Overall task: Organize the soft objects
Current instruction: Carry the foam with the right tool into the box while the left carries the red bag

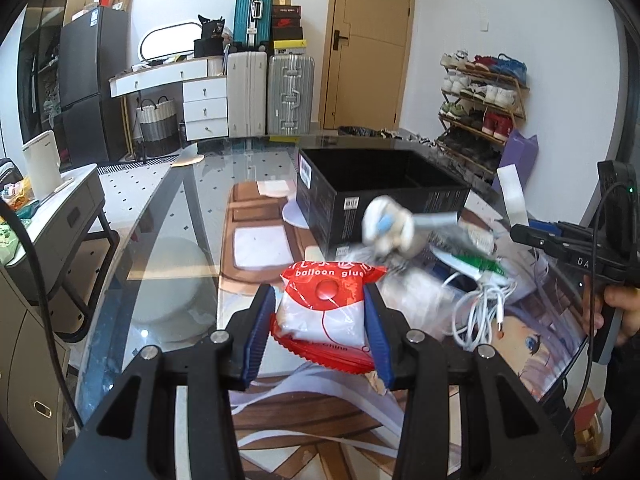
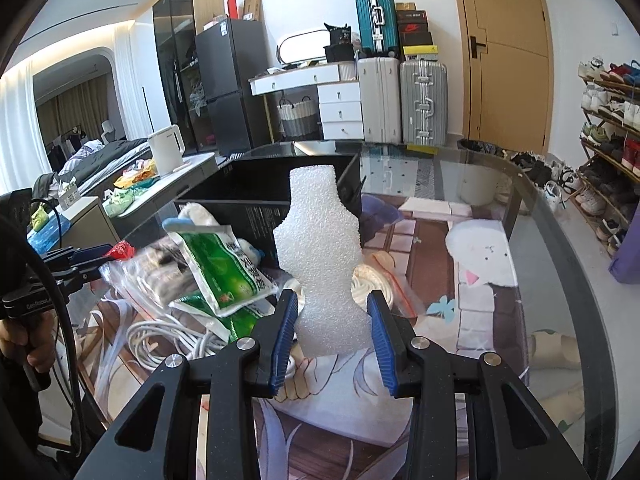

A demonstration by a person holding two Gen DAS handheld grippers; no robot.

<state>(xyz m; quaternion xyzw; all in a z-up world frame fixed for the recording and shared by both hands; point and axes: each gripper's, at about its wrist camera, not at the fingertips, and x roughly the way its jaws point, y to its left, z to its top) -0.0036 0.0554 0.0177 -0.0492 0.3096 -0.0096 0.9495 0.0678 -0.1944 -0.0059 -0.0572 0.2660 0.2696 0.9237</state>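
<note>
The left gripper (image 1: 322, 322) has its blue fingers (image 1: 262, 336) pressed on both sides of a red-and-white packet (image 1: 324, 312) marked "balloon glue", which hangs clear of the bench (image 1: 168, 216), probably so it can travel to the box. The right gripper (image 2: 332, 336) holds a white foam piece (image 2: 320, 256) between its fingers (image 2: 286, 340) at the narrow lower part, upright, its waisted shape rising in front of the camera; gripping it low likely keeps the light foam from bending.

Just beyond both lies the remaining pile: a green pouch (image 2: 224, 268), clear zip bags (image 2: 156, 280), a coil of white cable (image 2: 168, 336) and a blurred white-and-blue soft thing (image 1: 386, 224), all heaped together on the printed mat (image 2: 480, 280).

Behind the pile stands a black cardboard box (image 1: 380, 200), open at the top. What shows of its inside is dark and seemingly empty, though the floor is partly hidden. It looks the likely destination for the soft things.
</note>
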